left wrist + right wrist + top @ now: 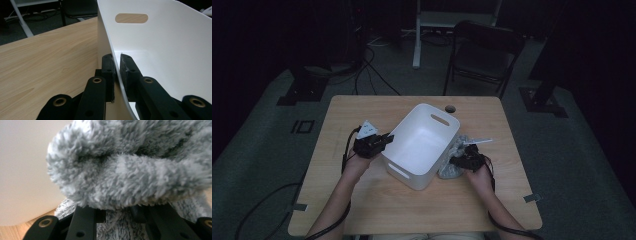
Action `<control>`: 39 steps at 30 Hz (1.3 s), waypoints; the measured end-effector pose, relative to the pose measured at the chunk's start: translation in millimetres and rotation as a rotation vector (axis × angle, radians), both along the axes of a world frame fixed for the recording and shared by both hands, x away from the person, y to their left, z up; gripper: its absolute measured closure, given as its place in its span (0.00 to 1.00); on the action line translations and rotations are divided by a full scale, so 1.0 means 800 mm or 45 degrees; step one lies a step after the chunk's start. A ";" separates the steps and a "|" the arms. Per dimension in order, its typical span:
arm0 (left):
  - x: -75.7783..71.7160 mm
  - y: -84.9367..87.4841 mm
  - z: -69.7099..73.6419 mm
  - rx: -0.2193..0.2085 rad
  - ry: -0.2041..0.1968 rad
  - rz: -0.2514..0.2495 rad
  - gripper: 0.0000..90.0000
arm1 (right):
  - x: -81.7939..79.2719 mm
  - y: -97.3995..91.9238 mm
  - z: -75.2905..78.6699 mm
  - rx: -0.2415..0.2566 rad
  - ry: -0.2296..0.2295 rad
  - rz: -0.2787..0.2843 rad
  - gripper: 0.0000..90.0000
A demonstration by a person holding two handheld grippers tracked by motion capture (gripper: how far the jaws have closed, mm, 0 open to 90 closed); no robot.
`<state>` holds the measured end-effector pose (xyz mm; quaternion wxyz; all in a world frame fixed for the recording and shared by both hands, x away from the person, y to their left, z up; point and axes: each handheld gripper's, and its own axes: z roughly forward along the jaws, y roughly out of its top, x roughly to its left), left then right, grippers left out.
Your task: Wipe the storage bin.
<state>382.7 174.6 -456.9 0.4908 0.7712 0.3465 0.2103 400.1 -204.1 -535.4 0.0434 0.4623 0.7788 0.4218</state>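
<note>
Wooden table (362, 200) in dim room, left gripper (115, 65) clamping white tub (424, 145) wall, right gripper (117, 211) seemingly pinching grey fleece (130, 170)

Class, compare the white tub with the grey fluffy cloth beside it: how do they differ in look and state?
The white tub is smooth, rigid and stands open; the grey fluffy cloth is shaggy, soft and bunched up. The left gripper clamps the tub's thin wall; the cloth bulges over the right gripper. Both rest on the wooden table.

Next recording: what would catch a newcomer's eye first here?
The white plastic bin with slot handles sits mid-table on the light wooden table. The left gripper is clamped on its thin wall. Right of the bin, the right gripper digs into a fluffy grey fleece cloth, which hides its jaw tips.
</note>
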 end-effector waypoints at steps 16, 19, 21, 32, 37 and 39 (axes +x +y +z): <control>0.000 -0.002 0.000 -0.005 0.002 0.015 0.92 | -0.038 -0.012 0.083 0.250 -0.177 0.110 0.82; 0.000 -0.002 0.000 -0.008 0.005 0.006 0.92 | -0.045 -0.003 0.091 0.183 -0.227 0.099 0.82; 0.000 -0.002 0.000 -0.008 0.005 0.005 0.92 | -0.043 0.001 0.083 0.178 -0.195 0.095 0.82; -0.001 -0.003 0.000 0.006 -0.005 0.018 0.91 | -0.036 0.008 0.057 0.090 -0.147 0.069 0.82; -0.001 -0.004 0.000 0.000 -0.004 0.020 0.91 | -0.033 0.010 0.046 0.070 -0.123 0.063 0.82; -0.001 -0.004 0.000 0.003 -0.005 0.021 0.91 | -0.032 0.010 0.043 0.063 -0.119 0.057 0.82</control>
